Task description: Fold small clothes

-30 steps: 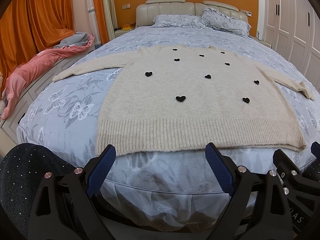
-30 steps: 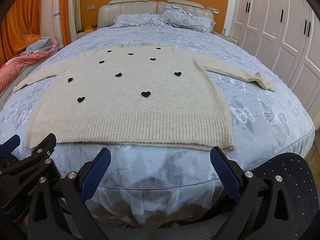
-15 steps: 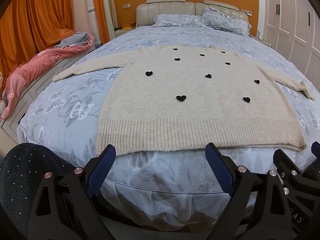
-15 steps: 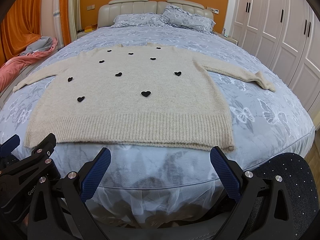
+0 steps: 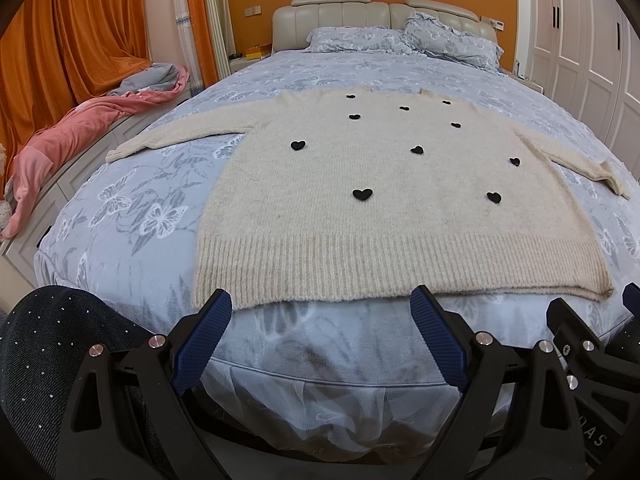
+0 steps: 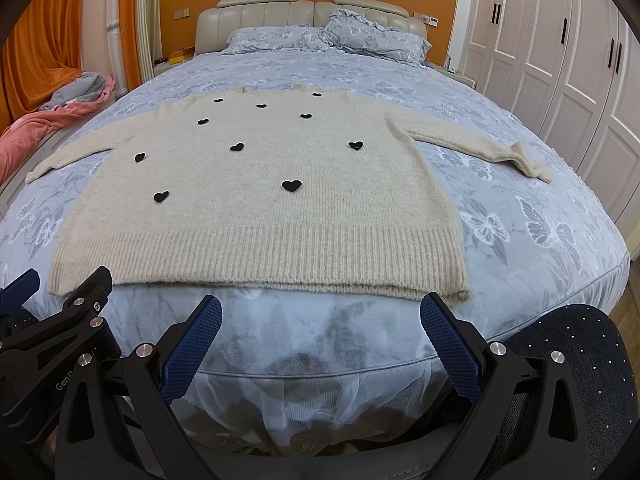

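From the left wrist camera, the left gripper (image 5: pixel 322 334) is held low in front of the foot of the bed (image 5: pixel 132 216), pointing level toward the headboard. Its two blue-padded fingers (image 5: pixel 202 338) are spread wide with nothing between them, and their tips sit just short of the mattress edge. Beyond them the cream sweater (image 5: pixel 384 208) lies flat on the butterfly-print cover, front up, dotted with small black hearts (image 5: pixel 362 194). Its ribbed hem runs along the near edge of the bed and both sleeves stretch out to the sides. The right gripper's black frame (image 5: pixel 580 344) shows at the lower right of this view, just beside the left one. A dark speckled trouser leg (image 5: pixel 60 344) fills the lower left corner. A pink blanket (image 5: pixel 76 136) is heaped on the bench beside the bed.

From the right wrist camera, the right gripper (image 6: pixel 320 336) takes the same low, level pose, fingers (image 6: pixel 450 342) wide apart and holding nothing, clear of the fabric. The sweater (image 6: pixel 280 208) lies ahead, its hem nearest. The left gripper's frame (image 6: pixel 68 320) sits close at the lower left, and white wardrobe doors (image 6: pixel 560 60) line the right wall.
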Tool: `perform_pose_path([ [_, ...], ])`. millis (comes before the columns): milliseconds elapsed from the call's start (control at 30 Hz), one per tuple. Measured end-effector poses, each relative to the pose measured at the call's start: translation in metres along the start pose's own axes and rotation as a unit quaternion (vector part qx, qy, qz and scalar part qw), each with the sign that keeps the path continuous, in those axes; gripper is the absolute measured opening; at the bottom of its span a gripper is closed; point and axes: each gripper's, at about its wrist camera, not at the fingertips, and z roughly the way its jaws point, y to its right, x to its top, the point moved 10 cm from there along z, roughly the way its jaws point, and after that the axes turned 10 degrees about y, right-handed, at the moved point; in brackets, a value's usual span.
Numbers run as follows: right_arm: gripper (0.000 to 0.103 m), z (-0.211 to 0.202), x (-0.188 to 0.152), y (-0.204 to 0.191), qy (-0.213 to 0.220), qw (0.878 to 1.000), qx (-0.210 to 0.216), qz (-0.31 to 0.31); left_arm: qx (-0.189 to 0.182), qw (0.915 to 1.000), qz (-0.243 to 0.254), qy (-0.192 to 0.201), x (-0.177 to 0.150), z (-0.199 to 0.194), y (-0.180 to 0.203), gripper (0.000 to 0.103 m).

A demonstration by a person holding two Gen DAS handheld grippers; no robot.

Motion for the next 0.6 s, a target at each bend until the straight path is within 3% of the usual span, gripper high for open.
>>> perform_pose_path([
  [367,0.098,0.000,0.000,0.000,-0.004,1.000,0.001,0.003,0.003,1.0000,0.001,-0.006,-0.004,-0.003,0.000,0.090],
  [600,0.098,0.011,-0.007,0.002,-0.035,0.999,0.026,0.019,-0.001,0.9992,-0.012,-0.039,-0.015,0.001,-0.005,0.094],
])
